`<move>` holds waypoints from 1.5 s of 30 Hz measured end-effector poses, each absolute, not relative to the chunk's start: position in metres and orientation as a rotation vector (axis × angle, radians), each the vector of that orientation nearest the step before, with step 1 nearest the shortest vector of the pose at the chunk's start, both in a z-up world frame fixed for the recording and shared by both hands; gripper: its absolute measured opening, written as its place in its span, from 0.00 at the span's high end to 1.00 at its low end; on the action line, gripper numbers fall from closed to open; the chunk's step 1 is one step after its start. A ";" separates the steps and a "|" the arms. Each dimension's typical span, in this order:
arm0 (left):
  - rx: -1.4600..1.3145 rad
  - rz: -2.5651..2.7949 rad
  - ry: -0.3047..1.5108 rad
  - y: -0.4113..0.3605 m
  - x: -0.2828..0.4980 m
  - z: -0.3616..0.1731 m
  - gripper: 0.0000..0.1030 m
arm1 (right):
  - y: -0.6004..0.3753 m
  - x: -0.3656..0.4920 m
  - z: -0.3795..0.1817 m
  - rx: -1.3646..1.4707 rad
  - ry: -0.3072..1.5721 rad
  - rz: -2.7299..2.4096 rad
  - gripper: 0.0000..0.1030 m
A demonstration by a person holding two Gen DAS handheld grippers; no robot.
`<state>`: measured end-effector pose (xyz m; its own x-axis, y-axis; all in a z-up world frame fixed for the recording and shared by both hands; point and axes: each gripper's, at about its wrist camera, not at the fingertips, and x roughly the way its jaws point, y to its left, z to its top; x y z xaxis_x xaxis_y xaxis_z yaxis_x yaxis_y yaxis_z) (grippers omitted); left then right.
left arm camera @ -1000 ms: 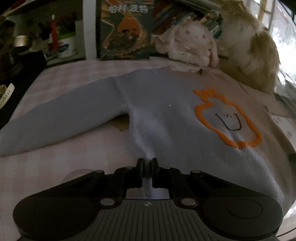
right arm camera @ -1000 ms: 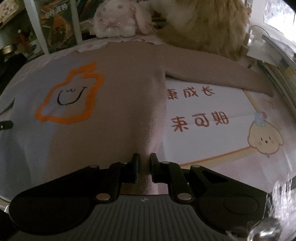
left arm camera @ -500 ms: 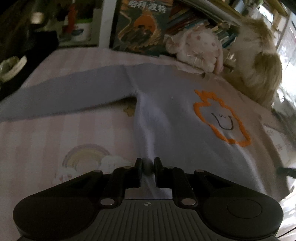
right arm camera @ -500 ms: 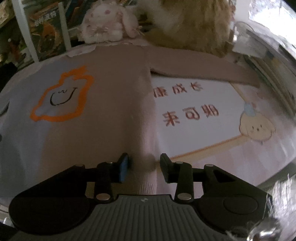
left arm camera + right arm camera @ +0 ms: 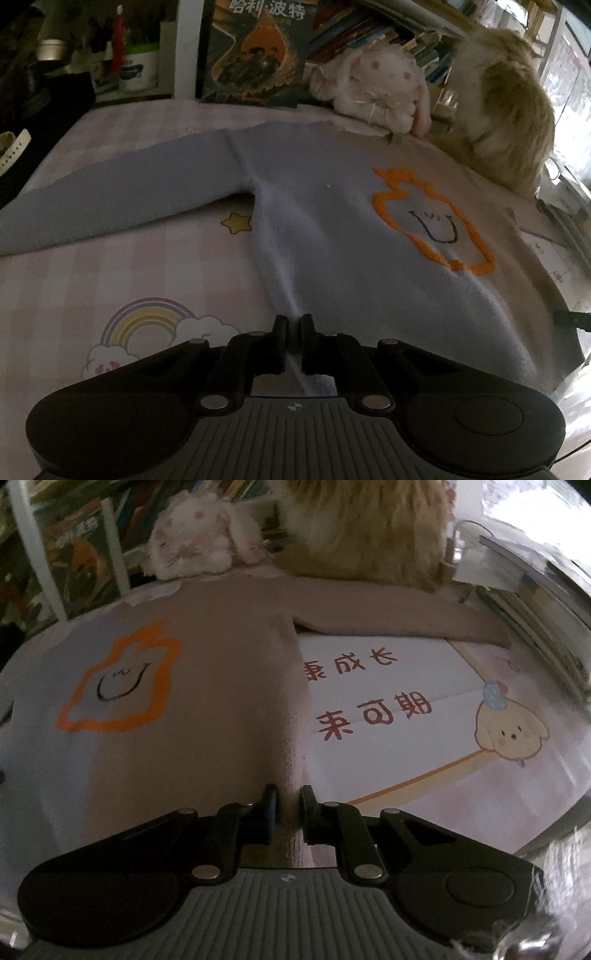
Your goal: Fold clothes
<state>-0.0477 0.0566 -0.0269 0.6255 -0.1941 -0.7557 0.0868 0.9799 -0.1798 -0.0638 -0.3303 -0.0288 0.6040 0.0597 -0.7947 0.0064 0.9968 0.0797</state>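
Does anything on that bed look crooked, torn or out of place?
Nothing stands out. The sweater lies flat, sleeves spread, with only slight puckers at the hem where the left tool and right tool pinch it.

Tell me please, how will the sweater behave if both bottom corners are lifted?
Probably floppy: the sweater lies flat and bunches into a ridge at the left gripper. The spread sleeves would likely dangle. The fuzzy knit looks unlikely to slip from the right gripper.
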 end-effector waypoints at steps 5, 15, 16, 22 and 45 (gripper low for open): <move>-0.094 -0.136 0.876 0.050 -0.051 -0.027 0.94 | -0.326 -0.067 -0.029 0.022 0.912 0.059 0.88; -0.013 0.000 0.809 0.024 -0.064 -0.012 0.86 | -0.328 -0.071 -0.031 -0.040 0.887 0.091 0.76; -0.022 0.004 0.789 0.021 -0.069 -0.008 0.84 | -0.328 -0.071 -0.031 -0.053 0.883 0.088 0.70; -0.023 0.026 0.720 -0.003 -0.088 0.008 0.41 | -0.337 -0.073 -0.028 -0.013 0.859 0.108 0.39; 0.108 0.095 0.724 -0.072 -0.134 0.003 0.08 | -0.326 -0.106 -0.024 -0.033 0.747 0.153 0.00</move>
<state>-0.1343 -0.0719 0.0032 0.7454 0.1241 -0.6549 -0.0498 0.9901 0.1310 -0.1062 -0.3255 -0.0241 0.7232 0.1266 -0.6789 -0.1504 0.9883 0.0241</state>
